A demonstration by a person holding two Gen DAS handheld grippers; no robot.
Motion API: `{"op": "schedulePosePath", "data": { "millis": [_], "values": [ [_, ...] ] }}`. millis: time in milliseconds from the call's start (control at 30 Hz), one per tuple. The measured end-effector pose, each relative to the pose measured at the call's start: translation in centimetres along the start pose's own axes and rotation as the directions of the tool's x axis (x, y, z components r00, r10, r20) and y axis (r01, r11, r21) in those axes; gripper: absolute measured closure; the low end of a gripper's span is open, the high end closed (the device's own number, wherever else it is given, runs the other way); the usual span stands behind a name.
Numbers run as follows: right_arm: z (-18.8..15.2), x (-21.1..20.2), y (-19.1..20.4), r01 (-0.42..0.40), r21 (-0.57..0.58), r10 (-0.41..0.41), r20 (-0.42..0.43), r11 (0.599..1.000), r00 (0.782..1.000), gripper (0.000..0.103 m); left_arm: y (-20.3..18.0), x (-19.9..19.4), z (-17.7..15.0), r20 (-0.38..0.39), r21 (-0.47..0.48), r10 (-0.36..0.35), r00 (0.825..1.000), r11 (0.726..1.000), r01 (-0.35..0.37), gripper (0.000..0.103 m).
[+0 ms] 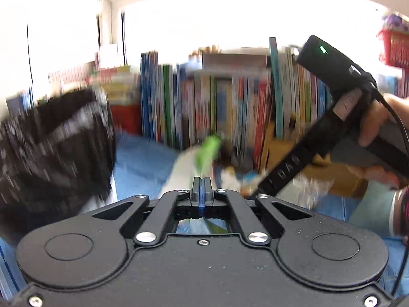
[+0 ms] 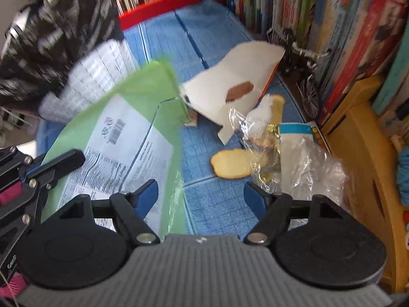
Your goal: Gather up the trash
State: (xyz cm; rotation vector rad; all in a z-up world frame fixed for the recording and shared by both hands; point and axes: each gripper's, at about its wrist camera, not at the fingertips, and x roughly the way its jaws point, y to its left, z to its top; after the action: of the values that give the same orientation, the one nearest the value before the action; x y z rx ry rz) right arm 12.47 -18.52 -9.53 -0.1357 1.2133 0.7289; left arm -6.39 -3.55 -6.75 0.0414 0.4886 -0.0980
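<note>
Pinching the green wrapper (image 2: 143,97), the left tool (image 1: 202,186) is closed; the right tool (image 2: 200,194) gapes empty beside a black bag (image 2: 51,38).

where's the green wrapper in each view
Left wrist: the green wrapper is blurred at centre, just past the shut left tongs.
Right wrist: it fills the lower left, label side up, above the blue mat, with the left tongs at its left edge.
Shared landmark: the white carton lying before the row of books.
</note>
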Motion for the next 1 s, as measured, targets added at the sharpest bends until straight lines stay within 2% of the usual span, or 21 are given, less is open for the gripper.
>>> {"op": "schedulePosePath", "data": {
  "millis": [133, 233, 367, 467, 600, 667, 767, 900, 1000],
  "values": [
    [0.0, -1.9, 0.3, -0.01, 0.005, 0.01, 0.046, 1.0, 0.999, 0.02, 0.4, -1.6, 2.5, 0.071, -0.013, -0.004, 0.997, 1.0, 0.005, 0.103],
    [0.2, -1.9, 0.7, -0.031, 0.028, 0.029, 0.073, 0.999, 0.997, 0.02, 1.2, -3.5, 4.8, 0.153, -0.016, 0.001, 0.988, 1.0, 0.001, 0.103],
    [0.4, -1.6, 1.3, -0.037, 0.024, 0.035, 0.08, 0.999, 0.996, 0.02, 3.4, -6.4, 8.8, 0.293, -0.046, 0.035, 0.955, 0.999, -0.023, 0.103],
    [0.3, -1.5, 1.8, -0.041, 0.018, 0.039, 0.084, 0.999, 0.996, 0.02, 5.7, -8.2, 10.9, 0.363, -0.09, 0.085, 0.928, 0.994, -0.056, 0.103],
    [0.4, -1.6, 2.0, -0.049, 0.025, 0.047, 0.1, 0.998, 0.994, 0.02, 9.1, -9.5, 12.7, 0.427, -0.155, 0.21, 0.88, 0.975, -0.157, 0.103],
    [0.5, -1.8, 2.1, -0.051, 0.03, 0.048, 0.107, 0.998, 0.993, 0.02, 11.0, -9.3, 13.1, 0.423, -0.185, 0.28, 0.861, 0.958, -0.221, 0.103],
    [0.9, -2.2, 2.5, -0.069, 0.036, 0.064, 0.131, 0.997, 0.989, 0.02, 13.9, -7.8, 13.0, 0.373, -0.232, 0.374, 0.849, 0.924, -0.304, 0.103],
    [1.8, -3.2, 3.7, -0.11, 0.011, 0.107, 0.171, 0.994, 0.98, 0.02, 17.4, -3.8, 12.0, 0.241, -0.247, 0.48, 0.844, 0.871, -0.425, 0.103],
    [2.3, -3.8, 5.2, -0.156, -0.019, 0.157, 0.188, 0.988, 0.969, 0.02, 19.0, -1.2, 10.9, 0.111, -0.221, 0.526, 0.843, 0.84, -0.495, 0.103]
  ]
}}
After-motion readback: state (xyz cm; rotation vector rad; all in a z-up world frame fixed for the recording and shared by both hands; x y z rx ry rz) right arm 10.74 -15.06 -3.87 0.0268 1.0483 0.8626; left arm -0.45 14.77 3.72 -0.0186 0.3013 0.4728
